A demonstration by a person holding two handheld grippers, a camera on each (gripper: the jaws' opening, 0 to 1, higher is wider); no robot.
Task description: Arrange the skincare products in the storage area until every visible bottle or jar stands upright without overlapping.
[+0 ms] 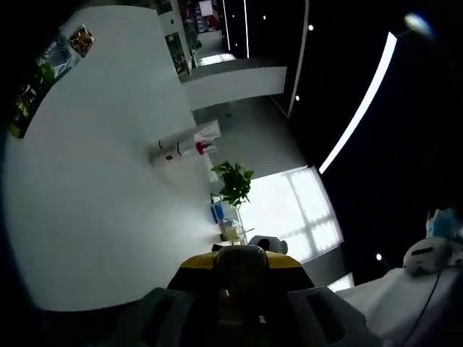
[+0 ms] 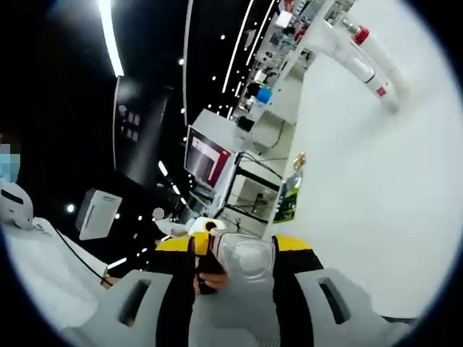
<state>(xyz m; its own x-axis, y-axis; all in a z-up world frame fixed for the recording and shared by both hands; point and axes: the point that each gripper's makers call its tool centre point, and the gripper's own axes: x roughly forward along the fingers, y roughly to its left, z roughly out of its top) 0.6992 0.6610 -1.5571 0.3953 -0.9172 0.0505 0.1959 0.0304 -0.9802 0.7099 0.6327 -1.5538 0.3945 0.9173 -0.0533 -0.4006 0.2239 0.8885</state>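
The right gripper (image 2: 235, 271) has its jaws pinched on a clear jar (image 2: 246, 256) with a pale cap, carried clear of the white table (image 2: 362, 202); a dark item sits against the jar between the jaws, too blurred to identify. In the left gripper view the left gripper (image 1: 239, 289) presents a dark rounded object (image 1: 241, 262) between its yellow-backed jaws; whether the jaws clamp it or merely frame it cannot be told. Outward from the jar, in the right gripper view, white bottles with red caps (image 2: 365, 54) stand on the far part of the table, close together and possibly touching. The left gripper view shows the same cluster of bottles (image 1: 184, 147) well out on the tabletop, with printed sachets (image 1: 51, 65) at the table's far edge beyond them. A potted plant (image 1: 233, 181) stands past the table's edge, and a person in white (image 1: 427, 275) sits off to one side. Judgement: the step in hand is transport of the jar toward the storage area beside the bottles. The next move calls for lowering the jar base-down onto bare table near the bottles, apart from them, and releasing only once it rests flat. Risk noted: tipping on release.
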